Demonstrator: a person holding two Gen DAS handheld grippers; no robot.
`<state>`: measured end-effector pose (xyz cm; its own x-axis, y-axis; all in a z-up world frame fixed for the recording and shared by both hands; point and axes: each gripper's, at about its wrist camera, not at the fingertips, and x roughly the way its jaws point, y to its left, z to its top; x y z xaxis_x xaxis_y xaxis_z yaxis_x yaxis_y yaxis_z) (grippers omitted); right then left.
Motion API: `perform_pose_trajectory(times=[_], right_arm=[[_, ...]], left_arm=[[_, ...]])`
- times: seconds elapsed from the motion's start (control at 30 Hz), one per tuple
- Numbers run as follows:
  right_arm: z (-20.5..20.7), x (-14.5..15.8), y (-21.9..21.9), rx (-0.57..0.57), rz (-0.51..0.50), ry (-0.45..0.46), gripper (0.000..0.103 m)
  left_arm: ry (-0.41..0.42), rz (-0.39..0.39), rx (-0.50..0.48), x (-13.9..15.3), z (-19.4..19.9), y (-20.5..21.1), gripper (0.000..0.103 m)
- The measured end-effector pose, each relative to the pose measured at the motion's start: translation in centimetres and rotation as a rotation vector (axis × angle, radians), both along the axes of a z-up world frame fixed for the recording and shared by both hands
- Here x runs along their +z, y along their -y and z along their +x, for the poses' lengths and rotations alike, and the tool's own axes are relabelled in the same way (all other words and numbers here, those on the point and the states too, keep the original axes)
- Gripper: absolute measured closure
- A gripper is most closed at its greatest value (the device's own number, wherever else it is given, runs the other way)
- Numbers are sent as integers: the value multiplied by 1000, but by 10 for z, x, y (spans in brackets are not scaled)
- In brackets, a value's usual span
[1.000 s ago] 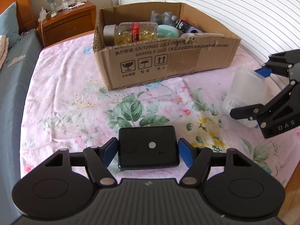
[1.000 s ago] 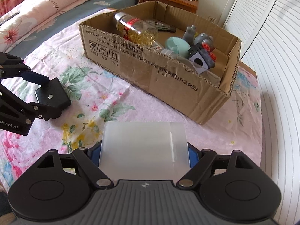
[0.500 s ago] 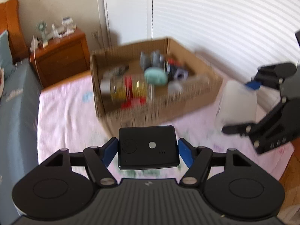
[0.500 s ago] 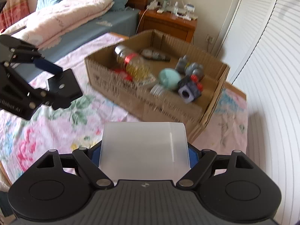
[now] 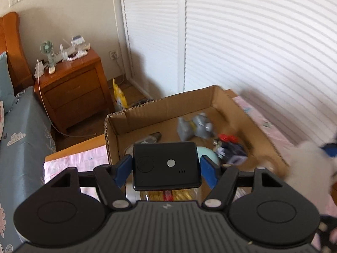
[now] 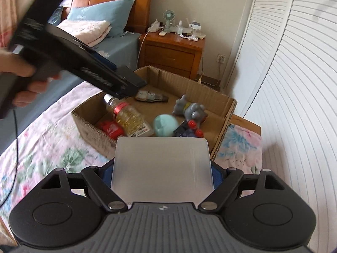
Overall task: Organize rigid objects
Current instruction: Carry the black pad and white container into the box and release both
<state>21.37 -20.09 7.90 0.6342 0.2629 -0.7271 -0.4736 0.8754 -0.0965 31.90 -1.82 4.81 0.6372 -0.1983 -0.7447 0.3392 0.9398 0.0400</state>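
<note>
My left gripper [image 5: 166, 166] is shut on a flat black device [image 5: 166, 165] and holds it in the air above the near left part of the open cardboard box [image 5: 160, 107]. In the right wrist view the left gripper [image 6: 126, 84] hangs over the box's left end [image 6: 88, 126]. My right gripper [image 6: 162, 168] is shut on a translucent white plastic container [image 6: 162, 168], held above the box's near wall. The container shows blurred at the right in the left wrist view [image 5: 307, 164].
The box holds a bottle of yellow capsules [image 6: 128, 116], a teal round object [image 6: 165, 124], grey toy figures [image 6: 189, 109], a red item [image 6: 109, 127] and a dark toy with red wheels [image 6: 189, 129]. It stands on a floral bedsheet [image 6: 42, 139]. A wooden nightstand [image 6: 172, 50] is behind.
Both grippers have risen from the bedsheet and moved forward over the box, each carrying its object. The left gripper is now above the box's left end.
</note>
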Motion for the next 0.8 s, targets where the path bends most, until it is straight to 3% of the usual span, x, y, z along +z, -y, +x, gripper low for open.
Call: perform_pose_trajectory(times=[0.17,0.3,0.5,0.8], right_arm=[[5,3,3,-14,7,0,17],[7,2,5,-23,-1,-7,17],[12,0,4,-33,-7,-17,17],[19,4,-6,-33,-11,-21,17]], left_arm=[[-68,22,55,-29,36,0,34],[-93,4,82,-45,42,-5,34],[-86,-23,103,-46,37,-9,33],[11,-61,66,-18,4,-19,9]])
